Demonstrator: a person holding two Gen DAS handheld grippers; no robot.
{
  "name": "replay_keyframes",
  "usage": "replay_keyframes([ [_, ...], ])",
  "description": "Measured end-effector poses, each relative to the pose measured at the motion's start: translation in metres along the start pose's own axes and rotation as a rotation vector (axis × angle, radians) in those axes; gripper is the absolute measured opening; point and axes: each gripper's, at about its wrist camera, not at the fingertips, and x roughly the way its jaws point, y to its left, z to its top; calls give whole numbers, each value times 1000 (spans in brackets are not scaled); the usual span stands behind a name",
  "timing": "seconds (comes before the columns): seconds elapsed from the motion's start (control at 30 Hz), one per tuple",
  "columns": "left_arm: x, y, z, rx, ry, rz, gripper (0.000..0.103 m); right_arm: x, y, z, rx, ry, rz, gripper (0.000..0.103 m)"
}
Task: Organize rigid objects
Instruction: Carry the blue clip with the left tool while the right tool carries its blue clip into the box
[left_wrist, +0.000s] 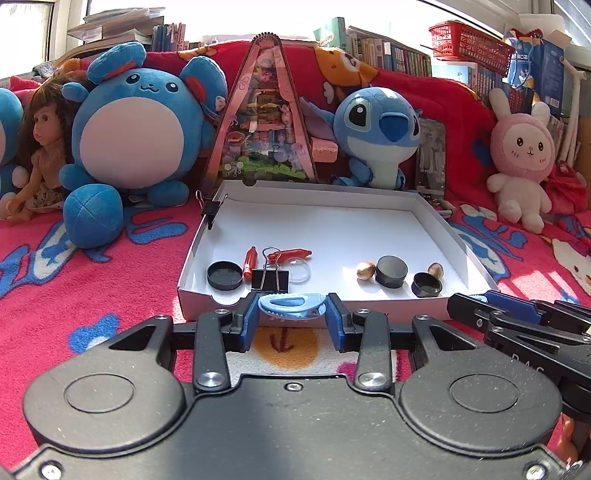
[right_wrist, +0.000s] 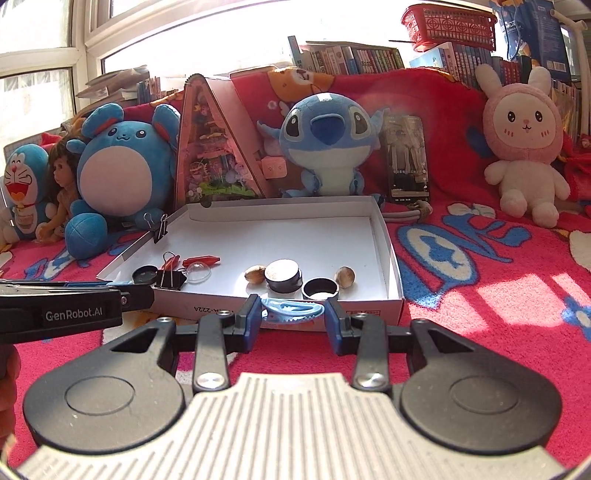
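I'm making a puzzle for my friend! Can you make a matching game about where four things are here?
Things:
1. clear dome
2. blue hair clip
3. red basket
4. pink rabbit plush

Places:
A. up on the books
B. between the fingers
C. on the blanket, right of the white box
D. inside the white box

Pairs: 1-D, 2-B, 3-A, 4-C

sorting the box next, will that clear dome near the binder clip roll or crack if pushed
The clear dome seems to lie flat side down, so it would probably slide, not roll. It looks thin and light, so likely easy to crack or flip. Its glossy surface may slip.
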Motion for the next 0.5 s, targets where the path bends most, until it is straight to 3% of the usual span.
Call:
replay_keyframes([
  [0.5,7,0,7,5,10,-11,37,8,-12,7,32,12,-18,43],
])
